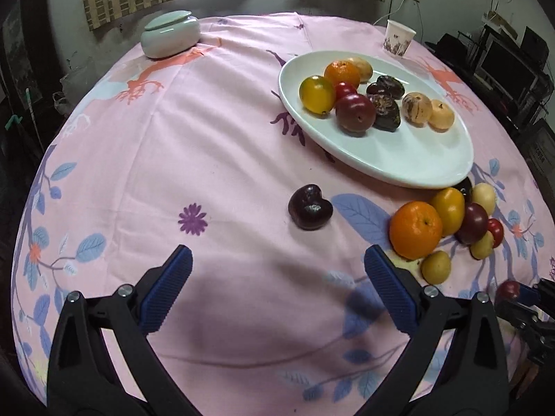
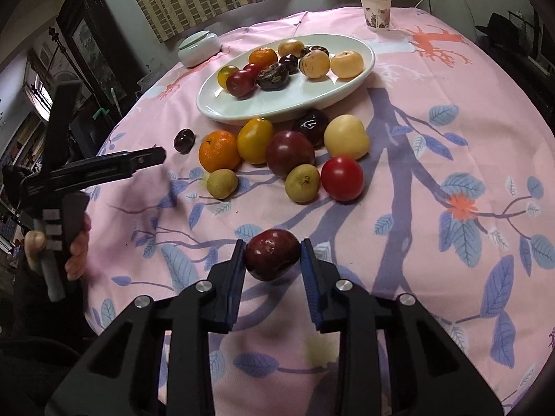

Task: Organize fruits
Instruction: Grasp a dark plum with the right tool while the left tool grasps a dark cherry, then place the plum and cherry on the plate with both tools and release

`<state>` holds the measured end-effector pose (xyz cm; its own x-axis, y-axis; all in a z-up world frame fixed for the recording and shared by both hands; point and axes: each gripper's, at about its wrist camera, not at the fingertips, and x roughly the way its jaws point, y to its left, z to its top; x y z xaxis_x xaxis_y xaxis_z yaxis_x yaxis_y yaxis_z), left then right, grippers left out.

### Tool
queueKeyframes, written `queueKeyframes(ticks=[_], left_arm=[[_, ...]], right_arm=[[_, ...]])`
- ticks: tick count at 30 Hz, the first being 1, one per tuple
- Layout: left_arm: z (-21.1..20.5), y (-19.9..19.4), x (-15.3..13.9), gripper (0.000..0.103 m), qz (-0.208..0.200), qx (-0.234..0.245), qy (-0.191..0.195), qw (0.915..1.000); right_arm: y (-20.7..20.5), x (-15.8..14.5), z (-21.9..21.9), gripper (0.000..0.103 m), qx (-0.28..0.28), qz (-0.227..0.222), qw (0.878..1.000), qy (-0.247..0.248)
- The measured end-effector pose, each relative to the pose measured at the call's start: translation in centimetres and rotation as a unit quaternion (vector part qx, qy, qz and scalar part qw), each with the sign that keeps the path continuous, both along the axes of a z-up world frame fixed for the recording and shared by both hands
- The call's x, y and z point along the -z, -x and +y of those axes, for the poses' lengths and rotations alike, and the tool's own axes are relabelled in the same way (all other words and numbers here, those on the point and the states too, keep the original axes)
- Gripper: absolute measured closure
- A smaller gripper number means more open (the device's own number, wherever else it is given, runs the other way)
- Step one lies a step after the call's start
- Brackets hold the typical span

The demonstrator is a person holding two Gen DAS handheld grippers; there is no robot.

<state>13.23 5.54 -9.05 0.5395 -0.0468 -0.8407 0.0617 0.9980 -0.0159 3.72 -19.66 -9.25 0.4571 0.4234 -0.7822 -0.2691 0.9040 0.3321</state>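
From the left wrist, the left gripper (image 1: 277, 270) hangs with jaws wide open and empty over the pink counter (image 1: 208, 138), a dark plum (image 1: 309, 207) lying just ahead of it. The plate (image 1: 409, 159) already holds several fruits.

From the right wrist, the right gripper (image 2: 272, 254) has its jaws clamped on a glossy, dark red plum (image 2: 271, 254). Round and smooth, it could slip or bruise if squeezed unevenly.

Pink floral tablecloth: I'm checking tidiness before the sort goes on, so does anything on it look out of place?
Yes. One dark maroon heart-shaped fruit lies alone on the cloth, apart from the loose pile by the white oval plate. A black fruit in that pile sits tight against the plate's rim.
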Motion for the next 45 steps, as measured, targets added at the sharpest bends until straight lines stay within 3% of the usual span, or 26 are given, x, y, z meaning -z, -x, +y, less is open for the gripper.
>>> queueKeyframes(ticks=[4, 5, 6, 8, 10, 13, 20, 26, 38, 45], left_arm=[[-1.4, -2.2, 1.0, 0.010, 0.000, 0.002, -0.016, 0.9999], [-1.7, -2.7, 1.3, 0.019, 0.006, 0.006, -0.018, 0.9998], [-2.0, -3.1, 1.7, 0.036, 0.013, 0.007, -0.021, 0.9997], [-2.1, -3.4, 1.9, 0.047, 0.009, 0.004, -0.020, 0.9998], [-2.1, -3.3, 1.7, 0.072, 0.008, 0.013, -0.005, 0.9999], [-2.3, -2.0, 0.7, 0.072, -0.006, 0.015, 0.002, 0.9999], [-3.7, 5.6, -3.9, 0.072, -0.055, 0.040, 0.084, 0.9942], [-6.0, 9.0, -4.5, 0.072, -0.051, 0.083, 0.094, 0.9908], [-5.5, 7.5, -4.2, 0.072, -0.035, 0.075, 0.088, 0.9926], [-5.1, 1.5, -5.2, 0.071, -0.020, 0.069, 0.074, 0.9947]], right_arm=[[0.2, -0.3, -0.9, 0.071, 0.005, 0.002, 1.000, -0.016], [0.2, -0.4, -1.0, 0.071, 0.006, 0.002, 1.000, -0.018], [0.2, -0.5, -1.0, 0.071, 0.006, 0.001, 1.000, -0.021], [0.2, -0.6, -1.0, 0.071, 0.004, 0.000, 1.000, -0.027], [0.2, -0.7, -0.9, 0.071, 0.002, -0.001, 1.000, -0.030], [0.3, -1.0, -0.7, 0.071, -0.003, -0.002, 1.000, -0.031], [0.5, -1.5, -0.3, 0.071, -0.005, -0.009, 0.999, -0.031], [0.5, -1.7, 0.0, 0.071, -0.009, -0.013, 0.999, -0.031], [-0.3, -2.8, 0.1, 0.071, -0.013, -0.031, 0.999, -0.019], [-3.9, -5.2, 1.3, 0.071, -0.036, -0.052, 0.998, -0.002]])
